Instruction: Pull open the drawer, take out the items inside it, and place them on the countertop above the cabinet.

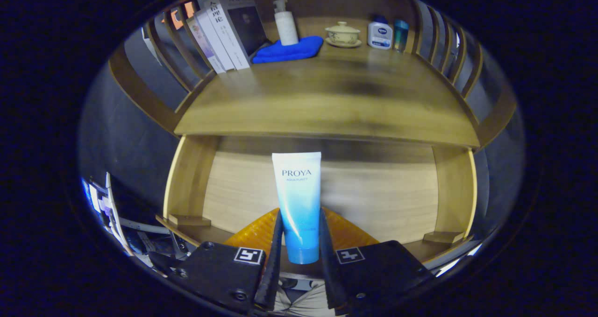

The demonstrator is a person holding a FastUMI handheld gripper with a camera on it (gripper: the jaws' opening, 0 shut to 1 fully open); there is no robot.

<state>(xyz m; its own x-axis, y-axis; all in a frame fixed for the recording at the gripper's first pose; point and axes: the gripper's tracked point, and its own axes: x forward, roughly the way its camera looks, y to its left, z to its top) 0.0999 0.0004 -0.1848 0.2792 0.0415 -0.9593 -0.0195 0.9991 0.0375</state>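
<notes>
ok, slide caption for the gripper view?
Gripper shut on white-and-blue plastic tube, held over open wooden drawer, below wooden countertop.

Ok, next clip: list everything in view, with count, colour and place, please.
Tube: one, white fading to blue, upright between the tongs, over the open drawer.
Drawer: one, light wood, pulled open beneath the countertop.
Countertop: one, brown wood, beyond the tube.
Books: several, mostly white, leaning at the countertop's back.
Cloth: one, blue, beside the books.
Pump bottle: one, white, on the cloth.
Lidded cup: one, cream, on a saucer.
Small bottles: two, white and teal, beside the cup.
Tongs: one pair, both fingers pressing the tube's lower part.
</notes>
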